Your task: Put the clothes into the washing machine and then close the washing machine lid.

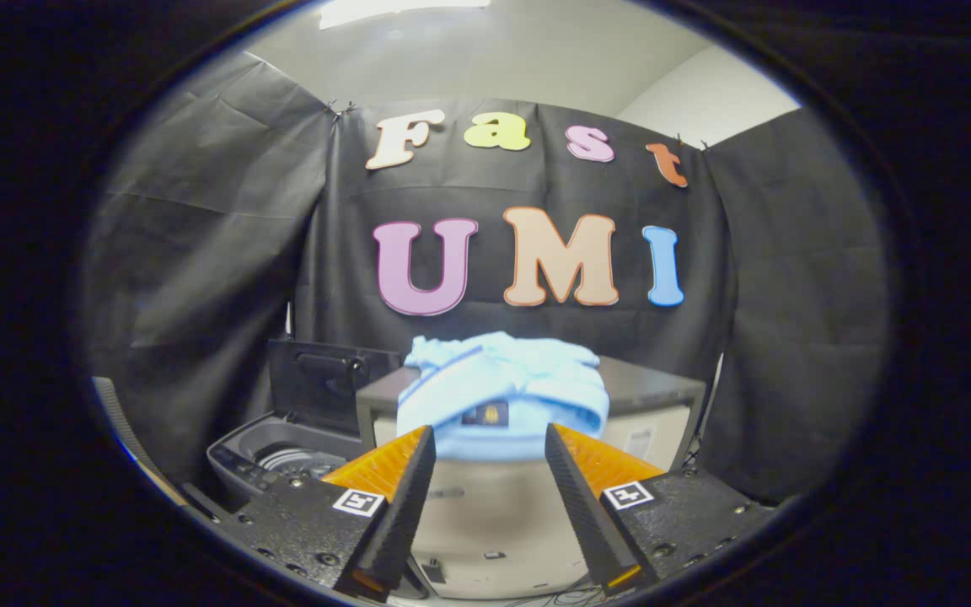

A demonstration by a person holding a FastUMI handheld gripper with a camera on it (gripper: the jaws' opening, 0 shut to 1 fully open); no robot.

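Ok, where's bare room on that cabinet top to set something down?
Bare top shows on the cabinet beyond the open gripper, beside the light blue folded clothes. The clothes crowd its middle and front edge. The open washing machine drum on the other side offers room too.

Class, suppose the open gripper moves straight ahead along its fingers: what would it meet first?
Probably the folded light-blue cloth garment on the dark-topped cabinet, which lies just beyond the open gripper; depth is uncertain.

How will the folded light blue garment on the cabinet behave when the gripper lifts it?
The light blue garment is soft folded cloth, so it will probably droop and unfold. It looks light, yet its front fold hangs over the cabinet edge and may drag. The gripper is open just before it.
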